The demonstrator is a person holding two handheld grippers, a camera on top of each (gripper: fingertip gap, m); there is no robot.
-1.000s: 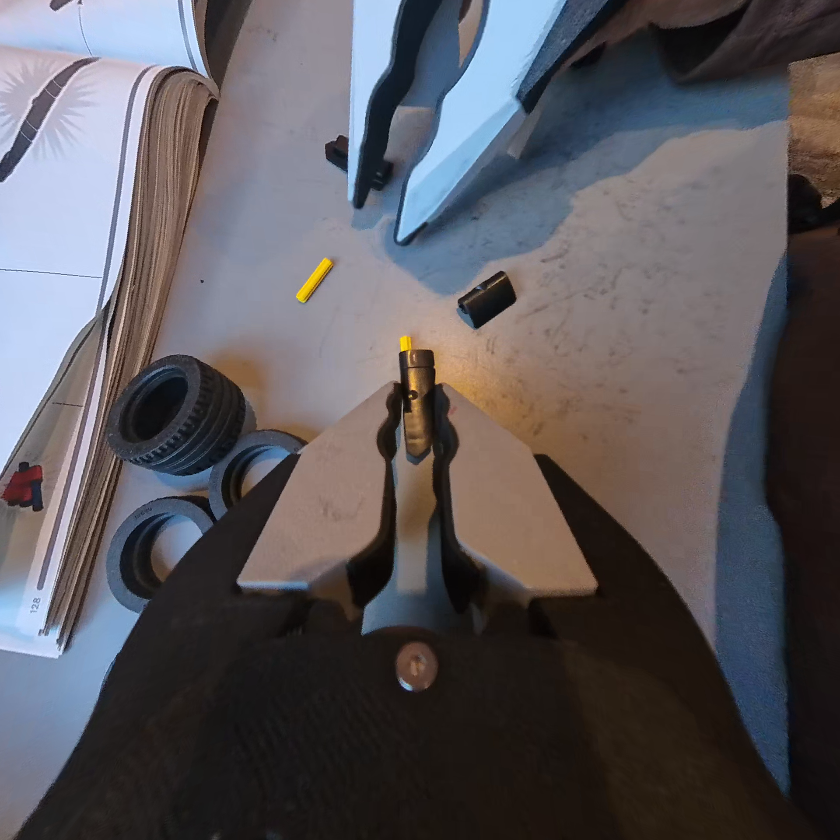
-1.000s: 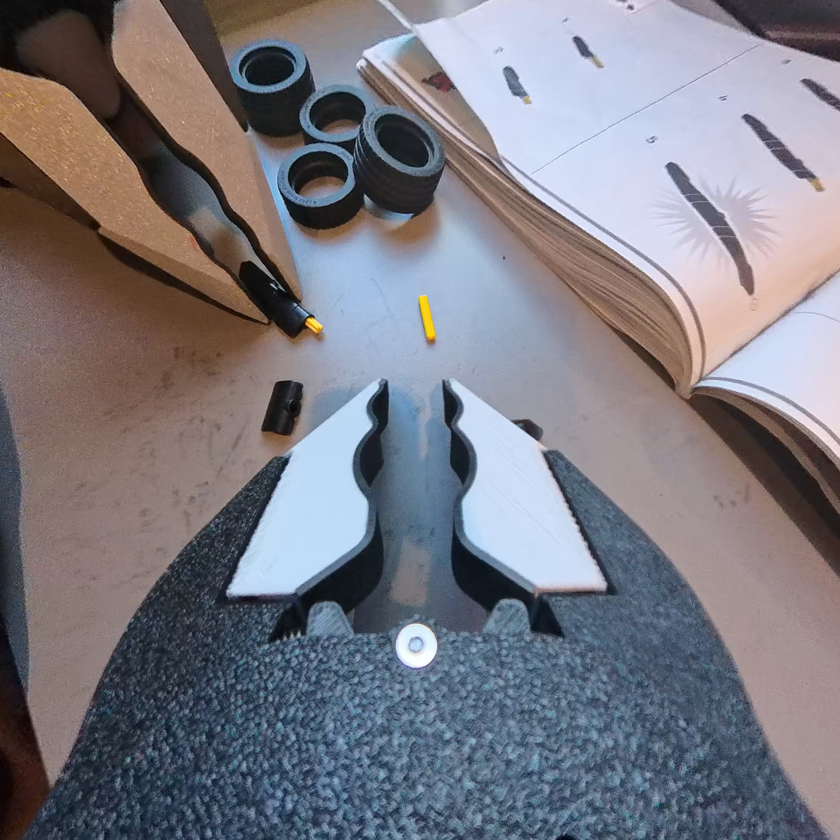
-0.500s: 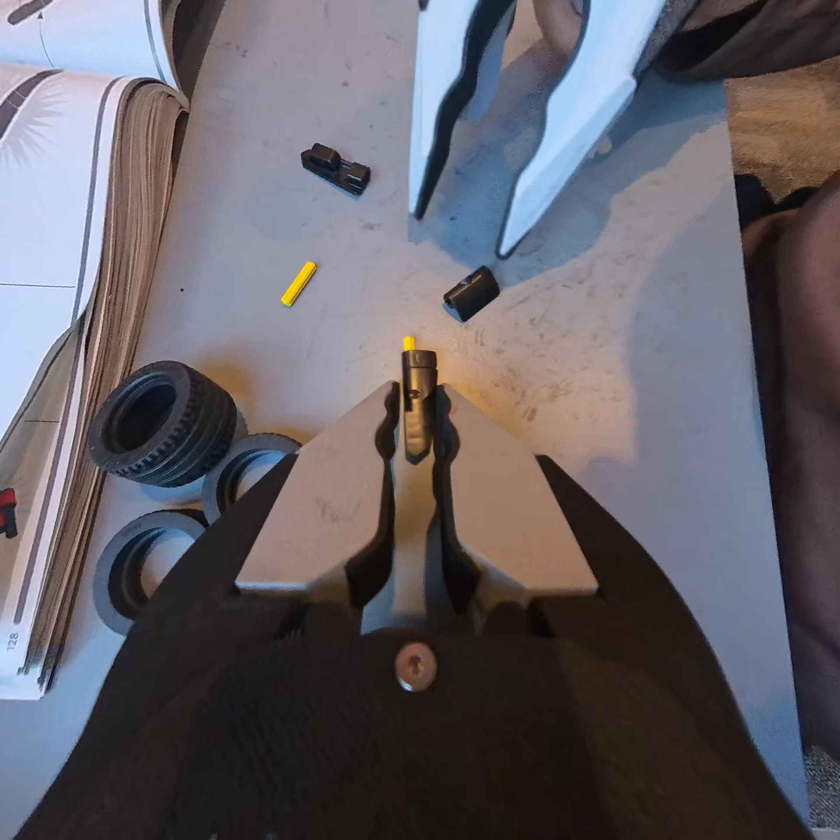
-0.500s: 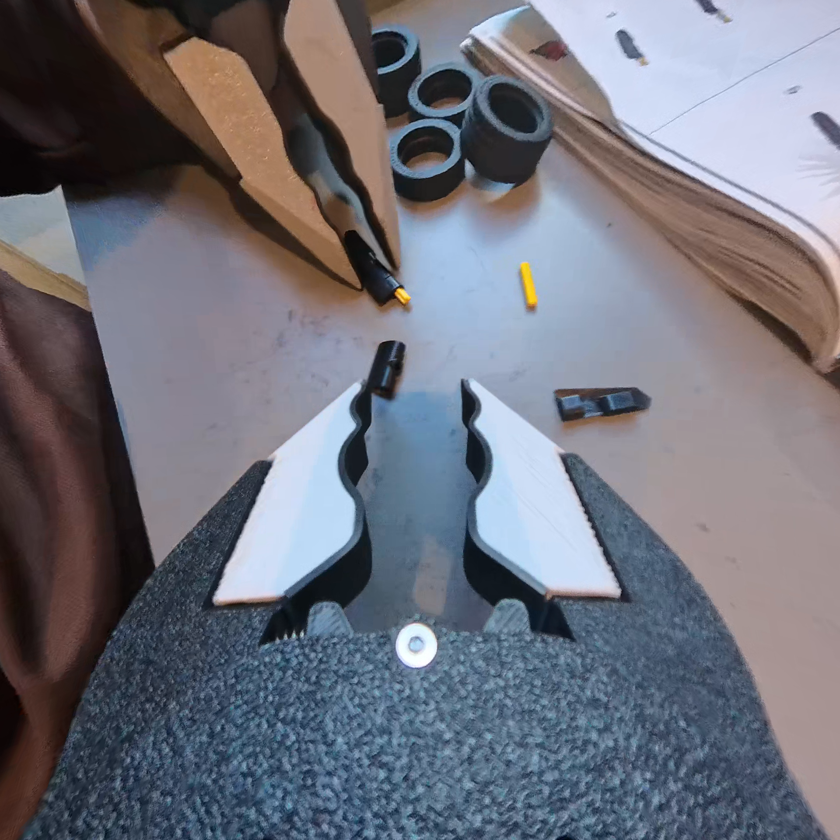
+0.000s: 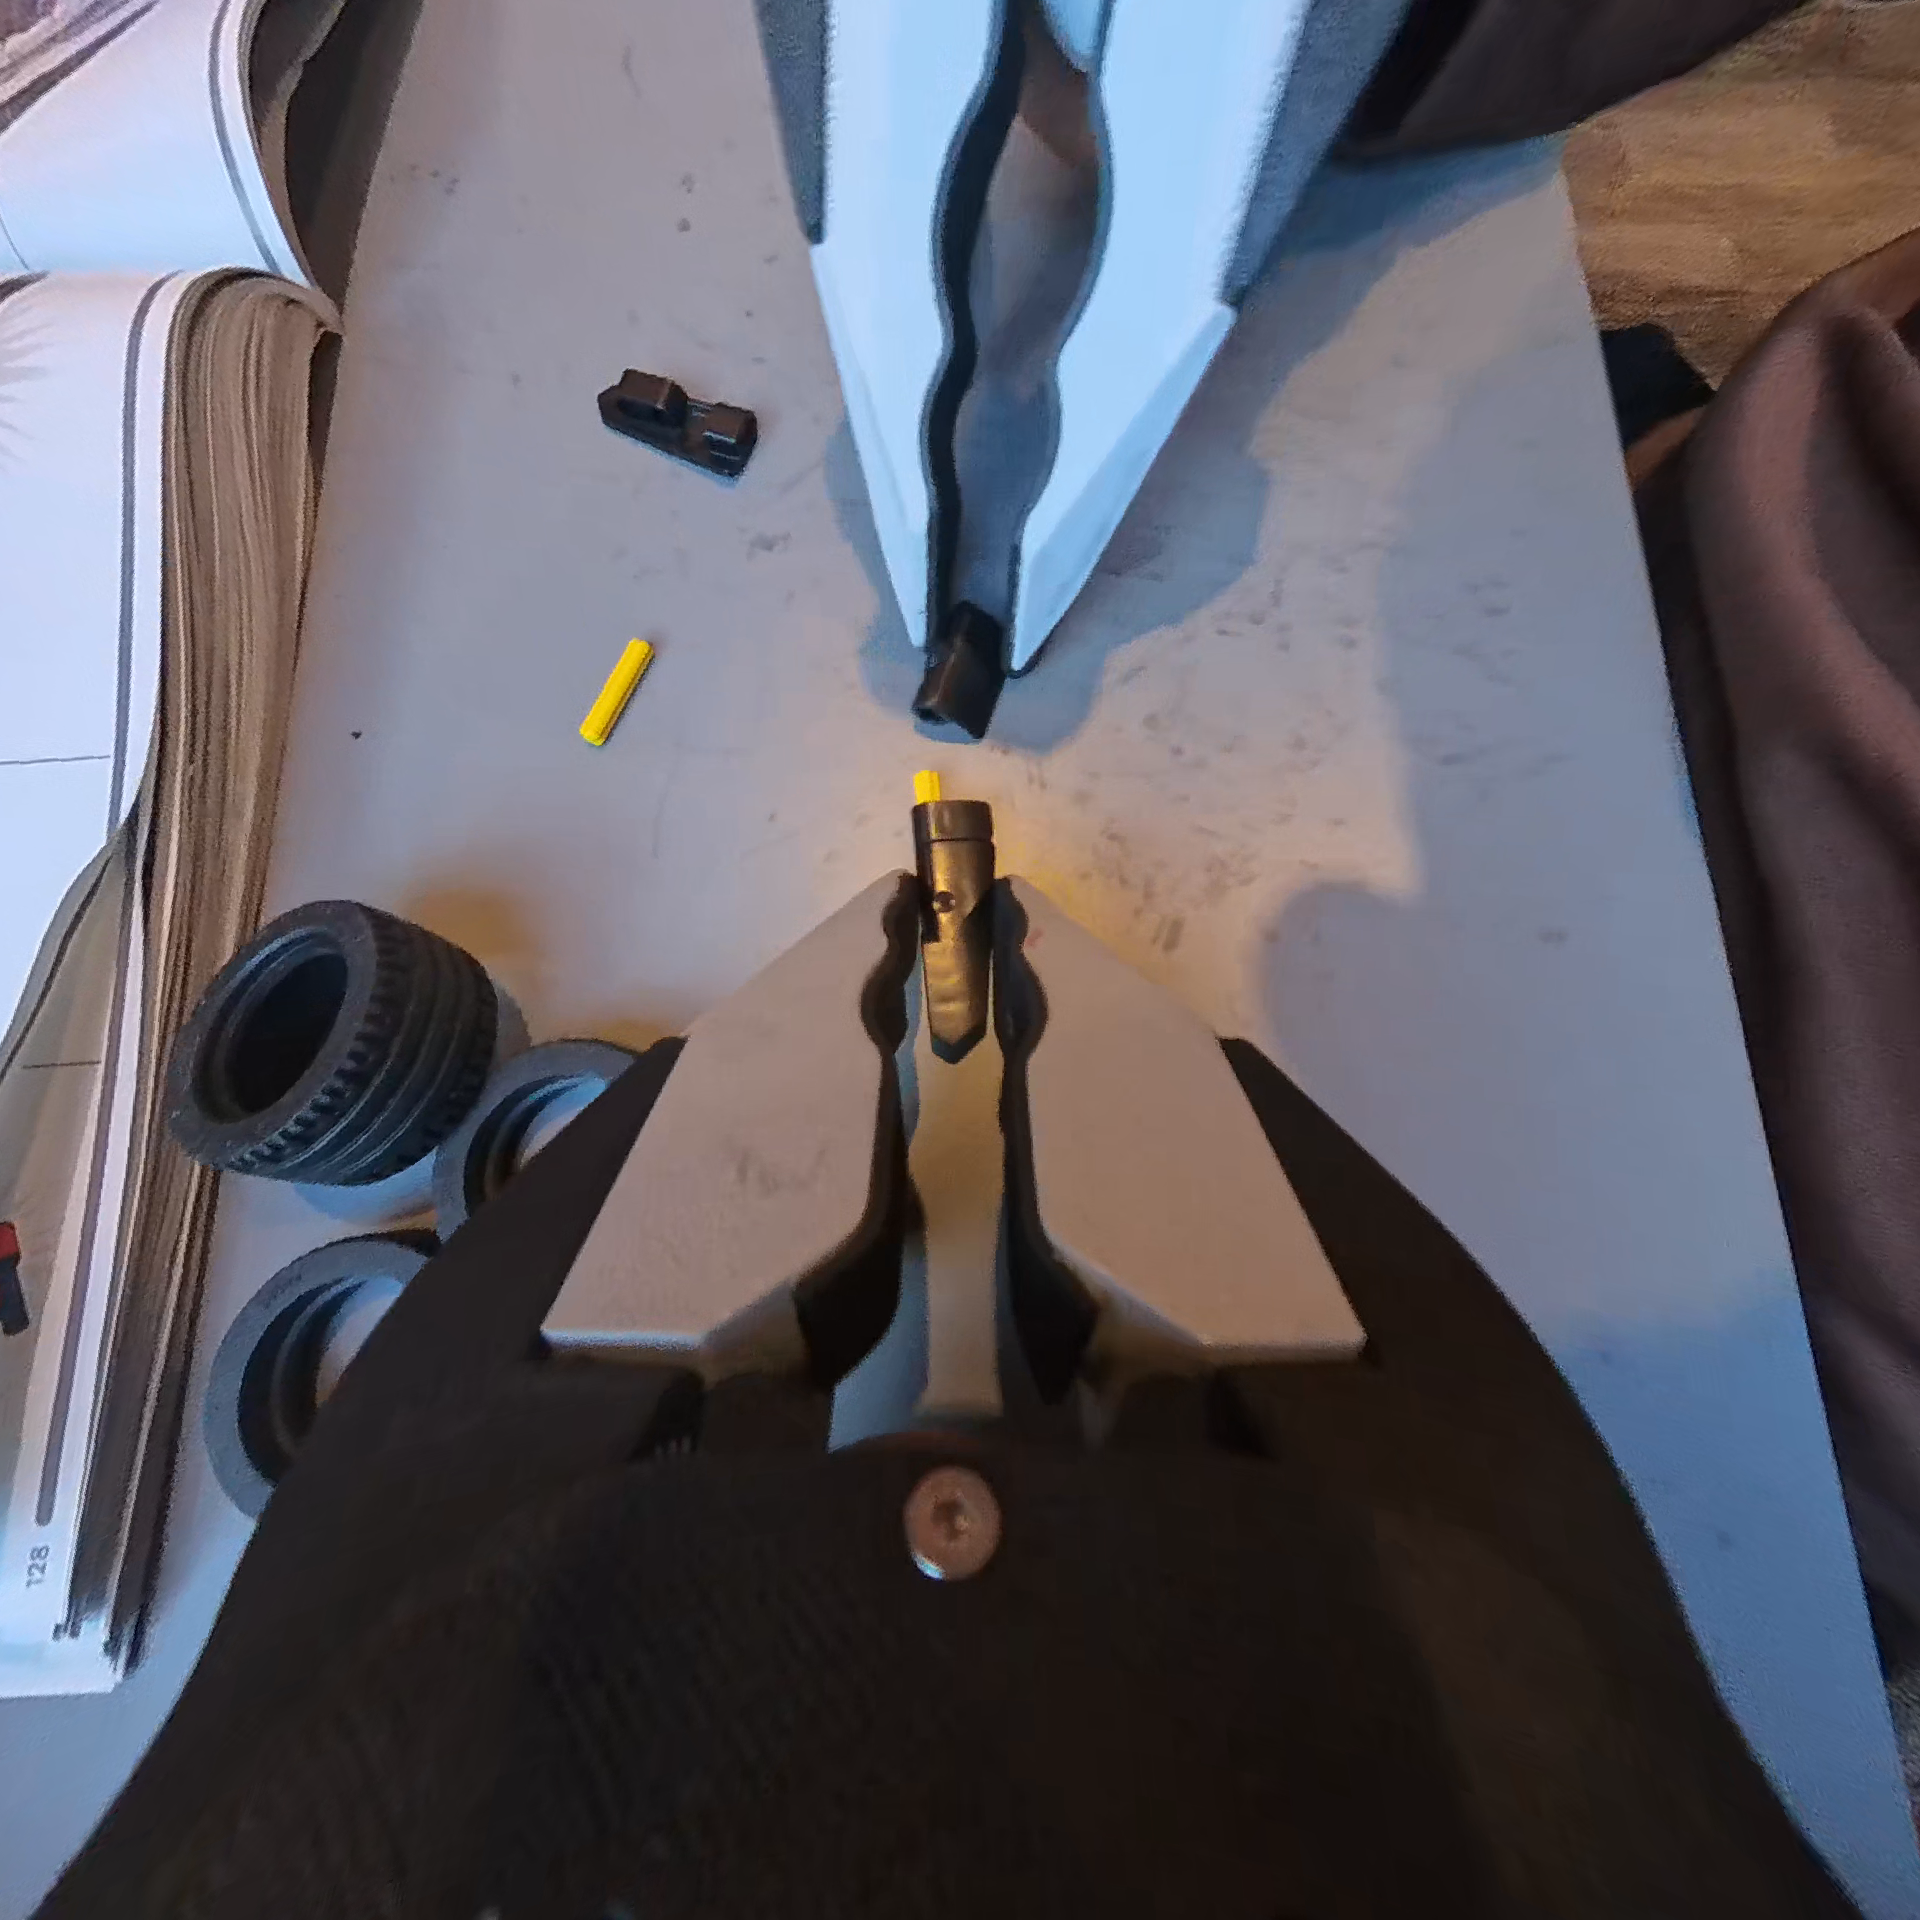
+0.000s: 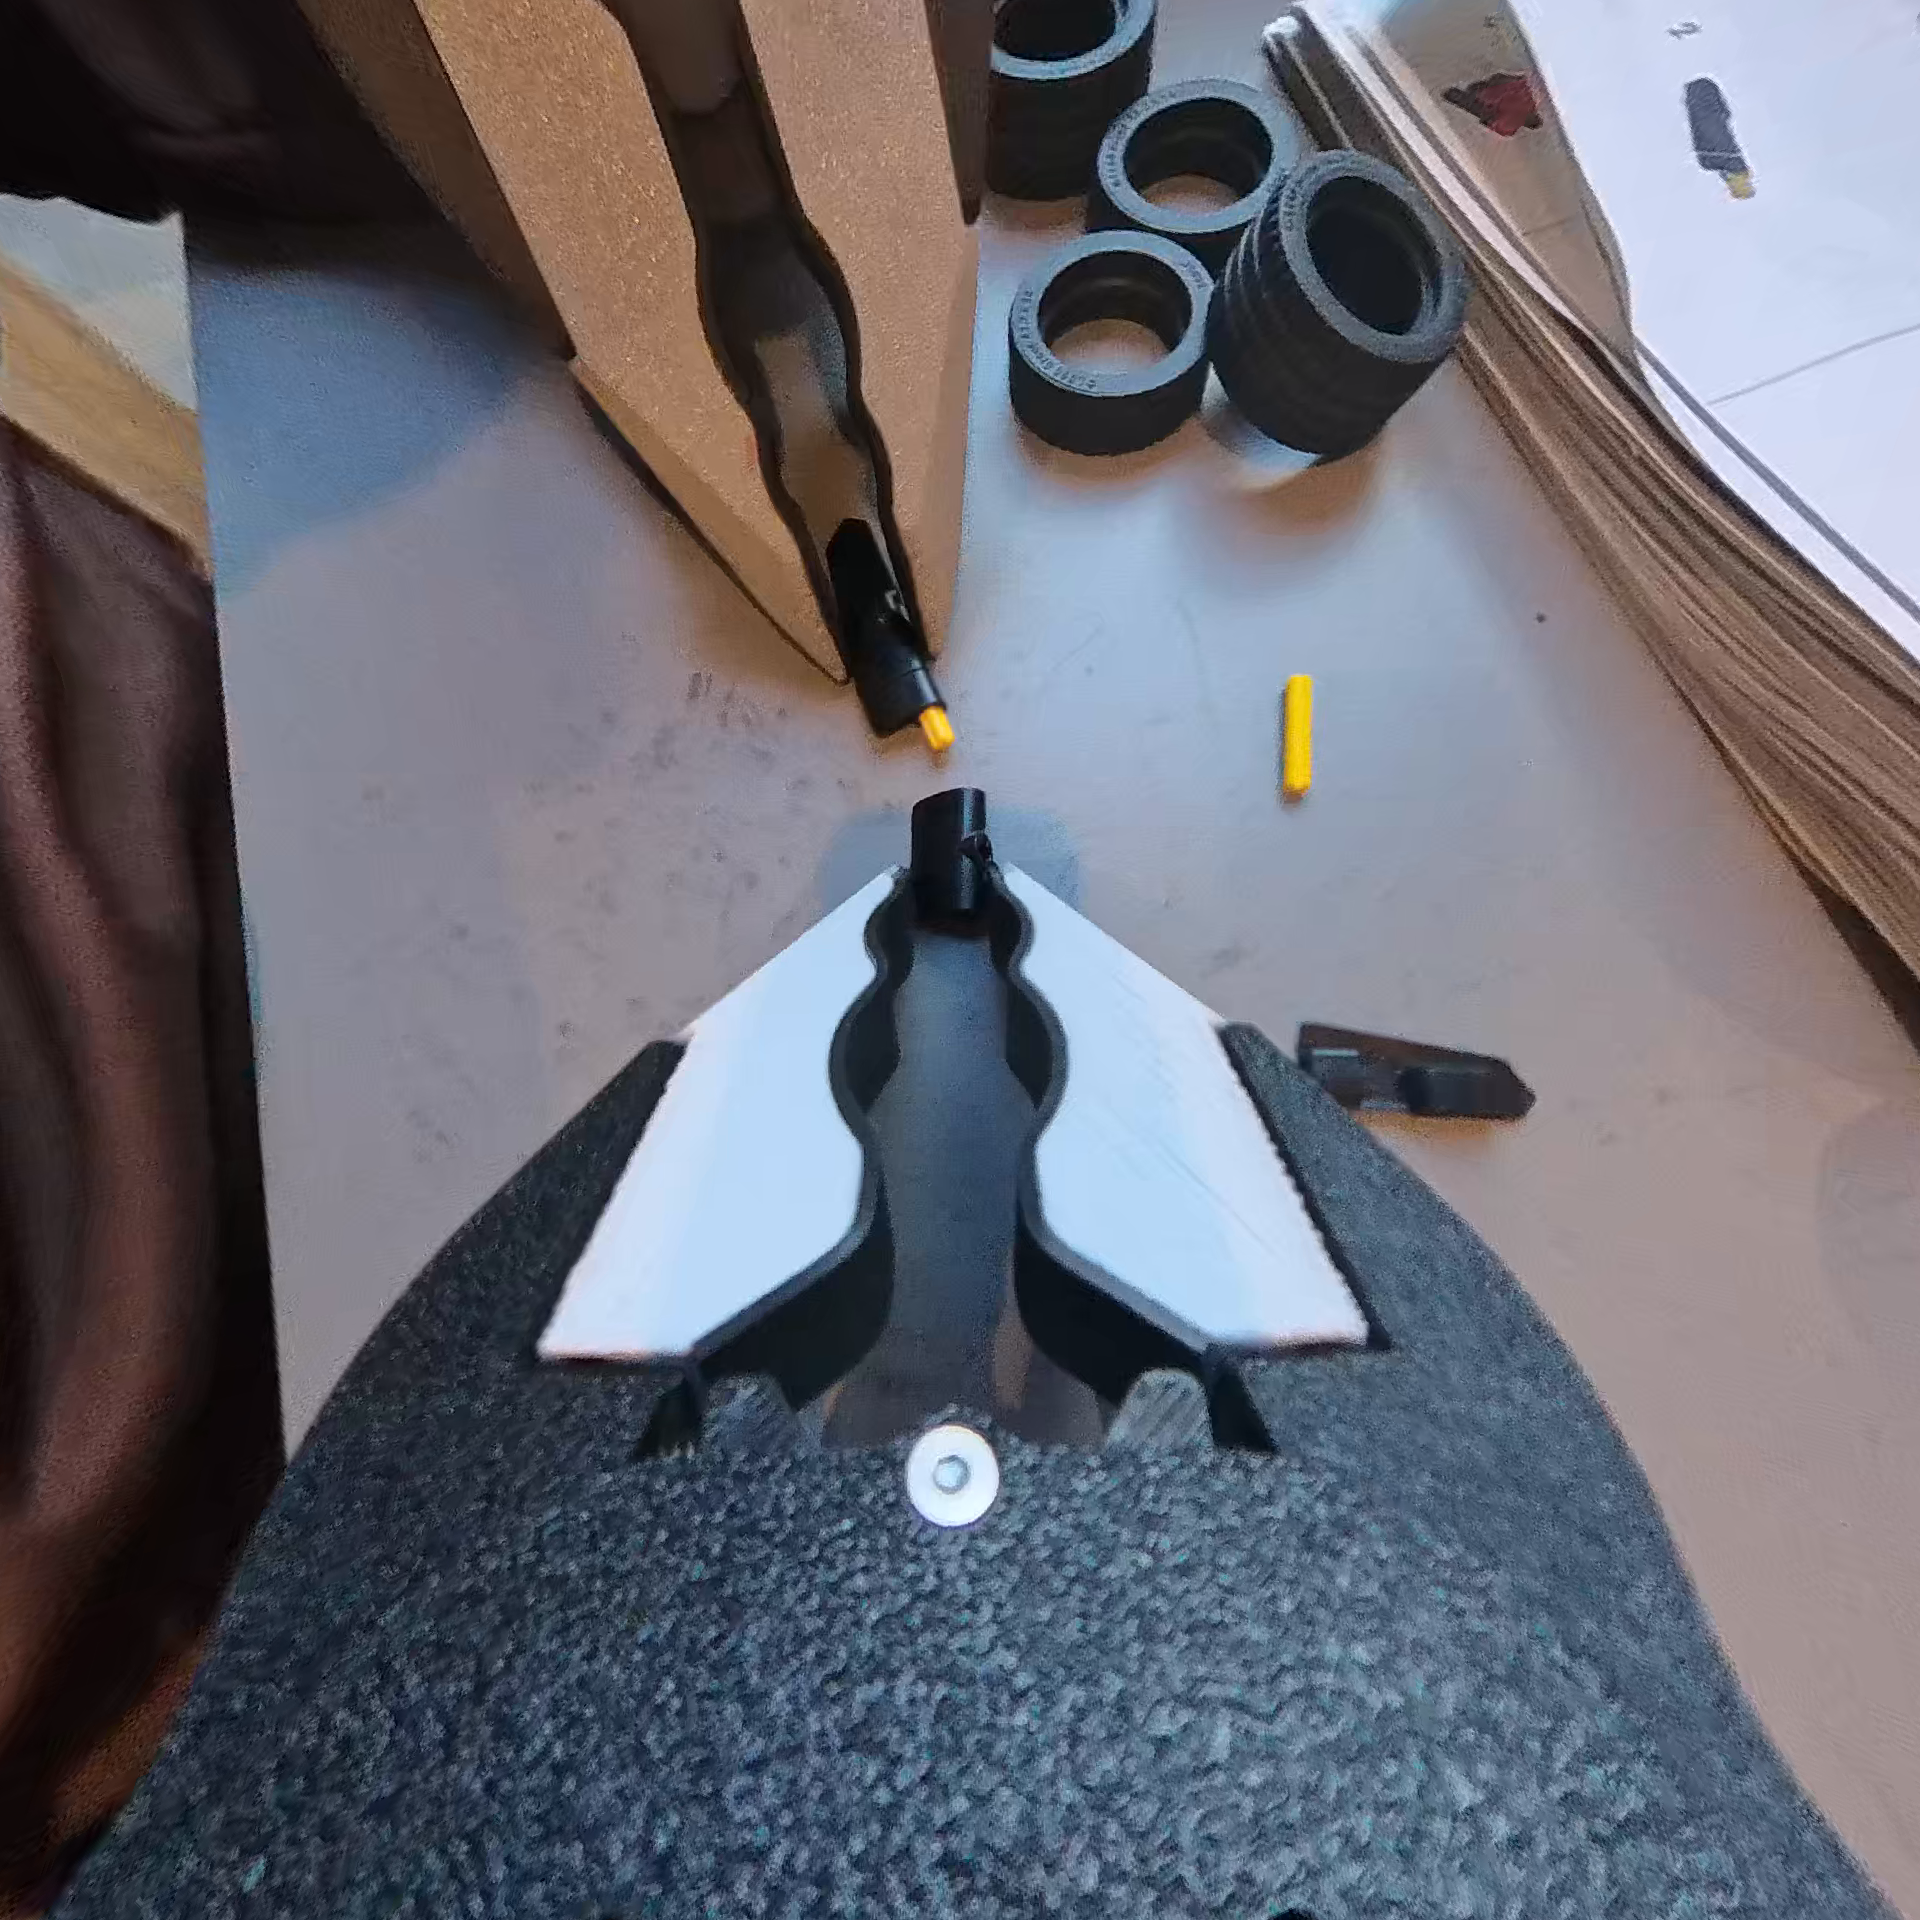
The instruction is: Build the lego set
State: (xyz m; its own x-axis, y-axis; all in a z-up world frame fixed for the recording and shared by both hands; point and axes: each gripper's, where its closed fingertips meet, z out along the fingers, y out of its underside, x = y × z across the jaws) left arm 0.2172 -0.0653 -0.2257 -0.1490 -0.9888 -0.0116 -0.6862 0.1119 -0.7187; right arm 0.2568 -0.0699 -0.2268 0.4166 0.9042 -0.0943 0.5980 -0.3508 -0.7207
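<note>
The left gripper (image 5: 951, 894) is clamping a slim black piece (image 5: 954, 925) between its fingertips; the piece is tapering to a point at its rear end and is carrying a short yellow axle stub (image 5: 927, 784) poking out of its front. The right gripper (image 6: 948, 883) is pinching a small black connector (image 6: 948, 847), a stubby cylinder with a round open end facing forward. In the left wrist view the two held parts are pointing at each other nose to nose, close but apart, just above the grey table (image 5: 1351, 675).

A loose yellow axle (image 5: 617, 691) is lying on the table to the left of the meeting point in that view, and a flat black part (image 5: 677, 421) is lying farther off, beyond it. Four black tyres are sitting in a cluster beside the open manual (image 6: 1714, 468): in the right wrist view one tyre (image 6: 1340, 301) is leaning on its neighbours, and the others are lying flat. The manual's thick page stack is running along the table's edge. Brown cloth (image 6: 104, 935) is showing at the left of the right wrist view.
</note>
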